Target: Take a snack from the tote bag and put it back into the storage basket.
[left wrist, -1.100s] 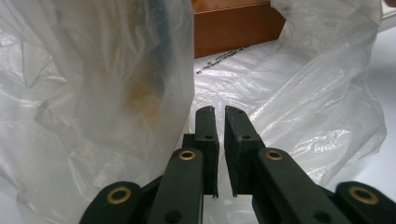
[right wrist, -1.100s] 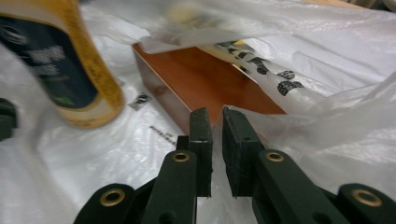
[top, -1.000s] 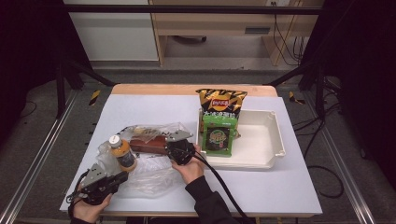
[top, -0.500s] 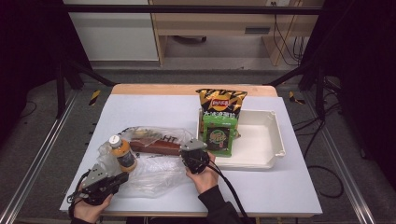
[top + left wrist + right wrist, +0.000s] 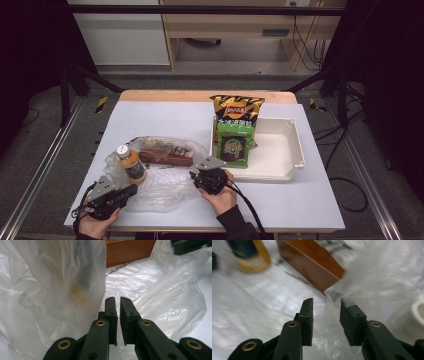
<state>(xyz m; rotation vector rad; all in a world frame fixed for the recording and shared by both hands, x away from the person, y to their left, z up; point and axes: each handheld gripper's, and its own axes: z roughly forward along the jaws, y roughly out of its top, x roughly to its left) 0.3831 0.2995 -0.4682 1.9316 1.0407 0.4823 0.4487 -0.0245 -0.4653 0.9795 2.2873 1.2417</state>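
Note:
A clear plastic bag point(image 5: 162, 186) lies crumpled on the white table, holding a brown box point(image 5: 165, 156) and a bottle of orange drink point(image 5: 131, 164). My left gripper point(image 5: 130, 190) sits at the bag's near-left edge, below the bottle. In the left gripper view, the left gripper point(image 5: 117, 301) has its jaws pressed almost together on the bag's film point(image 5: 50, 290). My right gripper point(image 5: 199, 173) is at the bag's right edge. In the right gripper view, the right gripper point(image 5: 326, 303) is open with a fold of film between its jaws, and the box point(image 5: 312, 262) and bottle point(image 5: 249, 255) lie beyond.
A white tray point(image 5: 292, 150) stands right of the bag, with a green packet point(image 5: 235, 145) in it and a chips bag point(image 5: 236, 110) upright behind. The tray's rim point(image 5: 418, 312) is close to my right gripper. Bare table lies far left and near right.
My right gripper has drawn back from the brown box, moving right and toward the person to the bag's right edge. The left gripper has stayed put.

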